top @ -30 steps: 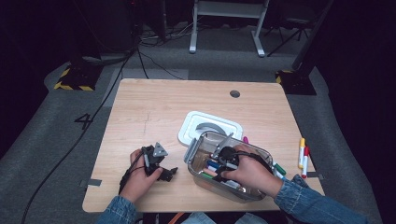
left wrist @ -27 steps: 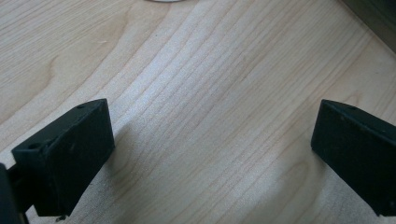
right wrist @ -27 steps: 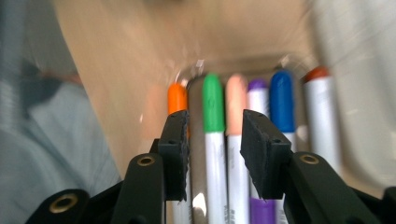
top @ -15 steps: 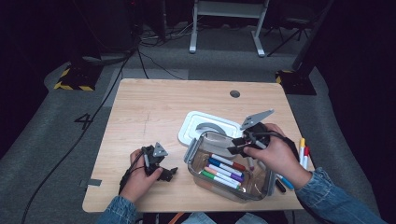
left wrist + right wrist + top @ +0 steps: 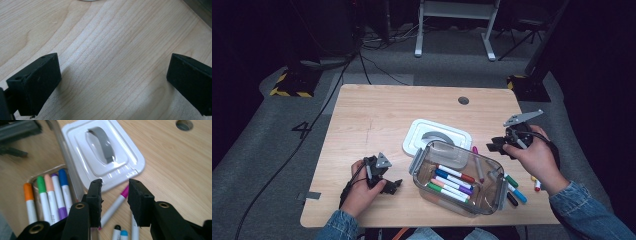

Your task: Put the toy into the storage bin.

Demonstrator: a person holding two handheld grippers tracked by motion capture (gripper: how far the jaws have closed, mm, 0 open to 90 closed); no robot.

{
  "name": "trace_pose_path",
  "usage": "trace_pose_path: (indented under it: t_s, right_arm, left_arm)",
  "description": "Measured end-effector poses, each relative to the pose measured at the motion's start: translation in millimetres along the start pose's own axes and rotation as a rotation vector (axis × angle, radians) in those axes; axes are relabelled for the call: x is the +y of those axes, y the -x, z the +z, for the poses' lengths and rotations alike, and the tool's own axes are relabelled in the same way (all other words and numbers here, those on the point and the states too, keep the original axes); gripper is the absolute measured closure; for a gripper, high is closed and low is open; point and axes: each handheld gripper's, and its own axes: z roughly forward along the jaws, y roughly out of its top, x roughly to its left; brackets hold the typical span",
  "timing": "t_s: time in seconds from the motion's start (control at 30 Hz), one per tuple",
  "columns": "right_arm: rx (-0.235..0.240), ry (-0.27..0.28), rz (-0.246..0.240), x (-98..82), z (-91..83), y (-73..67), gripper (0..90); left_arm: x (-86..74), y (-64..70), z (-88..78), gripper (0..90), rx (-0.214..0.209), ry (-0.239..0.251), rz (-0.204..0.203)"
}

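Observation:
A clear plastic container [image 5: 419,161] near the table's front edge holds several coloured markers [image 5: 452,183], which also lie in a row in the right gripper view [image 5: 50,192]. My right gripper [image 5: 493,146] hovers just right of the container, above a pink-capped marker [image 5: 116,203] on the table. Its jaws [image 5: 115,182] are open and have just been closing a little, with nothing between them. My left gripper [image 5: 388,176] rests on the wood left of the container, jaws [image 5: 113,65] wide open over bare table.
The white lid [image 5: 437,136] with a grey handle [image 5: 103,143] lies flat behind the container. More loose markers [image 5: 515,189] lie right of the container near the front edge. A round cable hole [image 5: 463,100] is at the back.
My right gripper has lifted out of the container and moved right and up to beside it. The left gripper has stayed in place.

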Motion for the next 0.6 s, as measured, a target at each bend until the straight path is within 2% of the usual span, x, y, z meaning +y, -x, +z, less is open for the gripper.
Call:
trace_pose_path:
  t_s: [0.03, 0.07, 0.1, 0.23, 0.27, 0.4, 0.6]
  right_arm:
    - [-0.010, 0.003, 0.033, -7.3, -0.5, 10.6, 64.2]
    - [-0.010, 0.003, 0.033, -7.3, -0.5, 10.6, 64.2]
    - [-0.019, -0.011, 0.063, -14.8, 0.5, 20.5, 64.2]
    - [-0.036, -0.049, 0.096, -31.0, 7.6, 37.0, 64.1]
    - [-0.036, -0.049, 0.096, -31.0, 7.6, 37.0, 64.1]
    - [-0.027, -0.080, 0.131, -49.4, 18.2, 48.6, 63.5]
    - [-0.019, -0.116, 0.148, -64.6, 30.7, 52.8, 63.7]
  left_arm:
    - [0.0, 0.0, 0.0, 0.0, 0.000, 0.000, -0.001]
    - [0.0, 0.0, 0.0, 0.0, 0.000, 0.000, -0.001]
    - [0.0, 0.0, 0.0, 0.0, 0.000, 0.000, 0.000]
    - [0.0, 0.0, 0.0, 0.0, 0.000, 0.000, 0.000]
    - [0.0, 0.0, 0.0, 0.0, 0.000, 0.000, 0.000]
    - [0.0, 0.0, 0.0, 0.0, 0.000, 0.000, 0.000]
    - [0.0, 0.1, 0.0, 0.0, 0.000, 0.000, -0.001]
